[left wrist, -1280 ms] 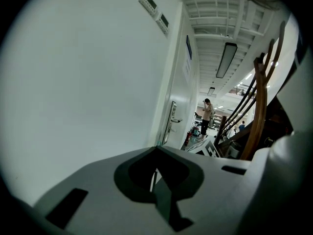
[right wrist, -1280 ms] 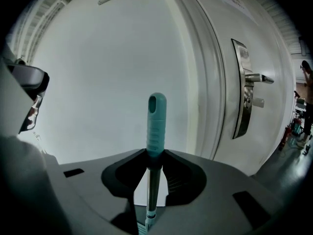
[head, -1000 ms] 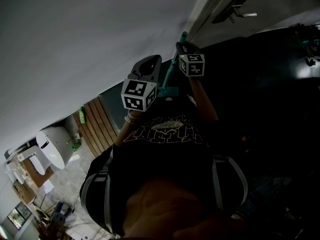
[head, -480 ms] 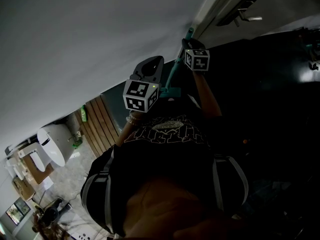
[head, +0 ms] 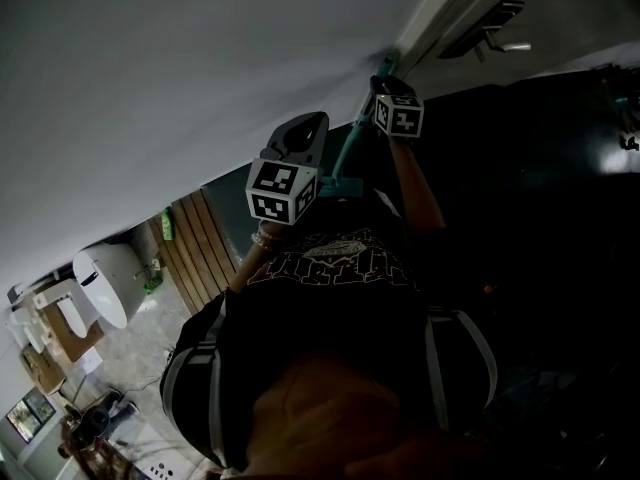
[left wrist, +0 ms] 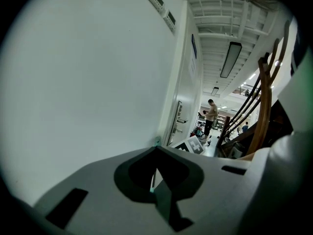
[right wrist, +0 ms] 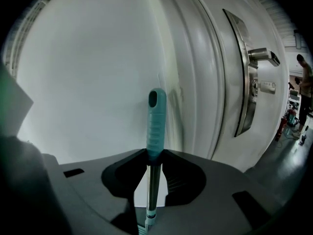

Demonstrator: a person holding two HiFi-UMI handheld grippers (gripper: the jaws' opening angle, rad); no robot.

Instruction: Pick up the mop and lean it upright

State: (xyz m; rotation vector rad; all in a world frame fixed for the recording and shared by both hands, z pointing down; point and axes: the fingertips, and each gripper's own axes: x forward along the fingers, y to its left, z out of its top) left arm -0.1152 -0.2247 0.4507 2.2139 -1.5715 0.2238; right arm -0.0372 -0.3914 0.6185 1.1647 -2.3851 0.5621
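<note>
Holding the mop upright beside the wall: right tool pinches its teal grip, left tool clamps lower down; only letting go looks left.

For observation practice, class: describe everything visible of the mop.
Only the mop handle shows: a ribbed teal grip with a slot near its tip, above a shiny metal shaft. It stands nearly upright by the white wall beside the door. The right gripper clamps the grip's base; the left gripper holds lower.

The right tongs clamp the teal mop handle upright before a wall.
</note>
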